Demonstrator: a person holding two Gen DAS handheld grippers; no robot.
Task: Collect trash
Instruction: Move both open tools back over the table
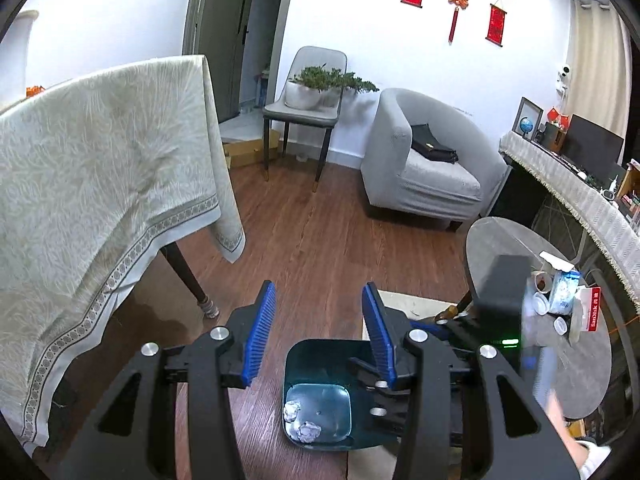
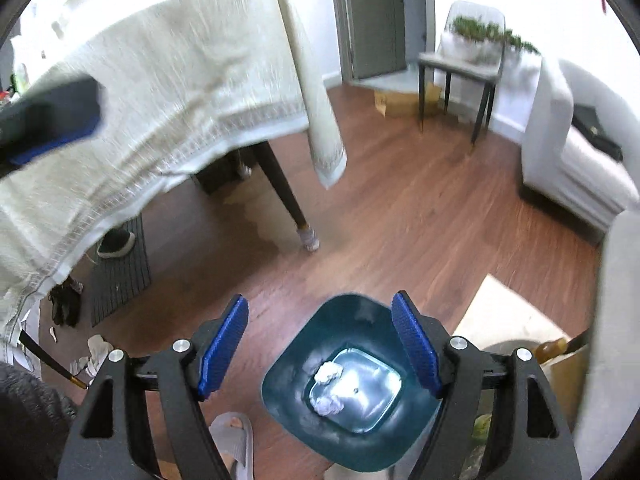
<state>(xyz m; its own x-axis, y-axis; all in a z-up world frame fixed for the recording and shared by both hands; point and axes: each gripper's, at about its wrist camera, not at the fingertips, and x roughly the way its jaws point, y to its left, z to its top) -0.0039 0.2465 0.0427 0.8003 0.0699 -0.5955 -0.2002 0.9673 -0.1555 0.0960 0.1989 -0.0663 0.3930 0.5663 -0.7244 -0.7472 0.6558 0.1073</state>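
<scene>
A teal waste bin (image 1: pixel 310 360) stands on the wooden floor. Two crumpled white paper balls (image 1: pixel 293 411) lie on its bottom. My left gripper (image 1: pixel 319 292) hovers over the bin's left side, open, with nothing between its blue pads. The right wrist view looks down into the same bin (image 2: pixel 286 384) and onto the paper balls (image 2: pixel 329 373). My right gripper (image 2: pixel 320 300) is above the bin's far rim, open wide and empty. The right gripper's blurred black housing (image 1: pixel 500 292) shows at the right of the left wrist view.
A table under a cream tablecloth (image 1: pixel 100 168) fills the left, its dark leg (image 2: pixel 286 200) near the bin. A round grey side table (image 1: pixel 520 248) with cartons and cups is at right. Beyond are a grey armchair (image 1: pixel 432 172) and a chair (image 1: pixel 304 112) with a plant. A slippered foot (image 2: pixel 236 432) is beside the bin.
</scene>
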